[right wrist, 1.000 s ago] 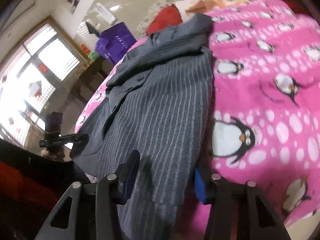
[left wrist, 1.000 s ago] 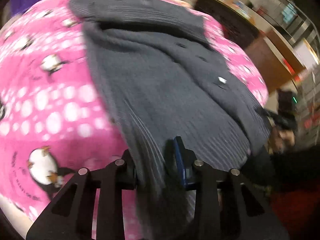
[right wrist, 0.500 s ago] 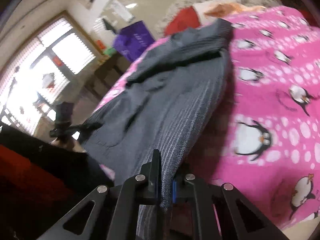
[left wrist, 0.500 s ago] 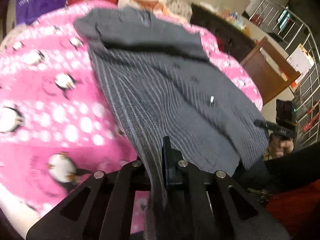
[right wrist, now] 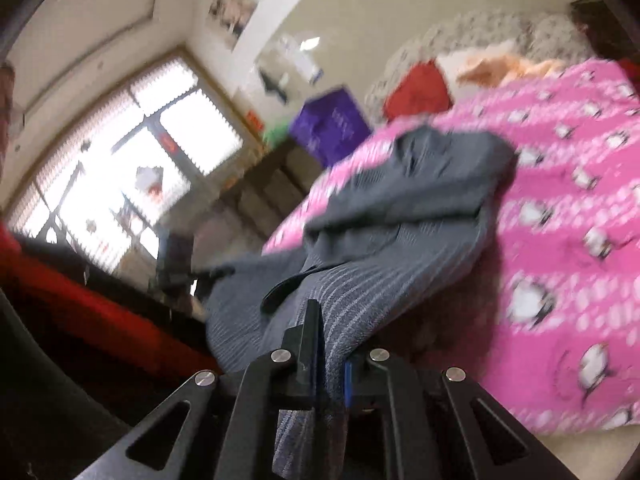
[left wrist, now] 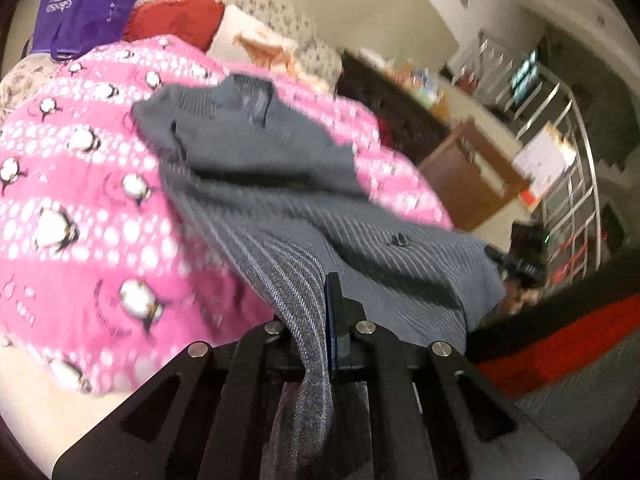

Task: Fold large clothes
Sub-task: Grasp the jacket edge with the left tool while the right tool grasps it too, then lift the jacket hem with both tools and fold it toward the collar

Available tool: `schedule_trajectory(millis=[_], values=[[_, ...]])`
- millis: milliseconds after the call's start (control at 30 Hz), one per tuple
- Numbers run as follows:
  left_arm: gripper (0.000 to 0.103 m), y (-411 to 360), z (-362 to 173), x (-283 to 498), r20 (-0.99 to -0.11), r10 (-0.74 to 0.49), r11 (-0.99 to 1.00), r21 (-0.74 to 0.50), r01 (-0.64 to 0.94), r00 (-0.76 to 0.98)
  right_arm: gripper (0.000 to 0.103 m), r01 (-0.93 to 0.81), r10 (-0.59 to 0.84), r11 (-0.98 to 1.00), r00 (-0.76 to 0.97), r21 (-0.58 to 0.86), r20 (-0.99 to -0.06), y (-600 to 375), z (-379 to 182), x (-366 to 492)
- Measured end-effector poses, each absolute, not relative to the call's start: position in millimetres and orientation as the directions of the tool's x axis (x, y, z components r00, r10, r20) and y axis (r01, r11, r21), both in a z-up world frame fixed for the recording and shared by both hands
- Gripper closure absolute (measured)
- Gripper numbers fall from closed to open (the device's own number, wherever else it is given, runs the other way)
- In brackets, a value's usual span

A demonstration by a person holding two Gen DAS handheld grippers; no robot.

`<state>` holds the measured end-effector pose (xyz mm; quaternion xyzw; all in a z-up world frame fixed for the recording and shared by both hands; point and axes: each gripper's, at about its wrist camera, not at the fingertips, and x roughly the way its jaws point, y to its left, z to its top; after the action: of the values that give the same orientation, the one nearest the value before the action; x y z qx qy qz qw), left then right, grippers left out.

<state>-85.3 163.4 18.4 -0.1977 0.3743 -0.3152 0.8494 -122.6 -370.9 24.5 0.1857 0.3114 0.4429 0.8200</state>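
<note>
A: Gripper status?
B: Left gripper (left wrist: 326, 316) and right gripper (right wrist: 328, 356), apart a second ago, are now clamping the jacket (left wrist: 280, 184) hem.
A: Jacket position?
B: Near edge is lifting; the collar end is lying on the bed (left wrist: 80, 200). The fold is beginning.

Right gripper (right wrist: 326, 354) pinched tight on the near hem of the grey striped garment (right wrist: 400, 240), which runs up and away onto the pink penguin blanket (right wrist: 568, 240). Purple bag (right wrist: 330, 124) far behind, bright window (right wrist: 132, 168) left.
</note>
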Motion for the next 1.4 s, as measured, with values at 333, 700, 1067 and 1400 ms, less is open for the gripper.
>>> schedule_trajectory(millis=[333, 700, 1067, 1400], values=[[0.098, 189, 52, 42, -0.441, -0.433, 0.818, -0.559, 0.137, 0.787, 0.095, -0.463, 0.724, 0.646, 0.624, 0.607, -0.294, -375, 37, 16], [0.098, 175, 25, 216, -0.63, -0.262, 0.941, -0.334, 0.049, 0.731, 0.095, -0.349, 0.637, 0.751, 0.605, 0.561, -0.477, -322, 16, 204], [0.096, 164, -66, 290, -0.801, -0.164, 0.984, -0.172, 0.041, 0.576, 0.077, -0.059, 0.628, 0.683, 0.556, 0.728, -0.545, -332, -68, 284], [0.07, 179, -19, 255, -0.8, -0.135, 0.991, -0.101, 0.091, 0.584, 0.071, -0.173, 0.646, 0.694, 0.578, 0.699, -0.499, -348, -11, 232]])
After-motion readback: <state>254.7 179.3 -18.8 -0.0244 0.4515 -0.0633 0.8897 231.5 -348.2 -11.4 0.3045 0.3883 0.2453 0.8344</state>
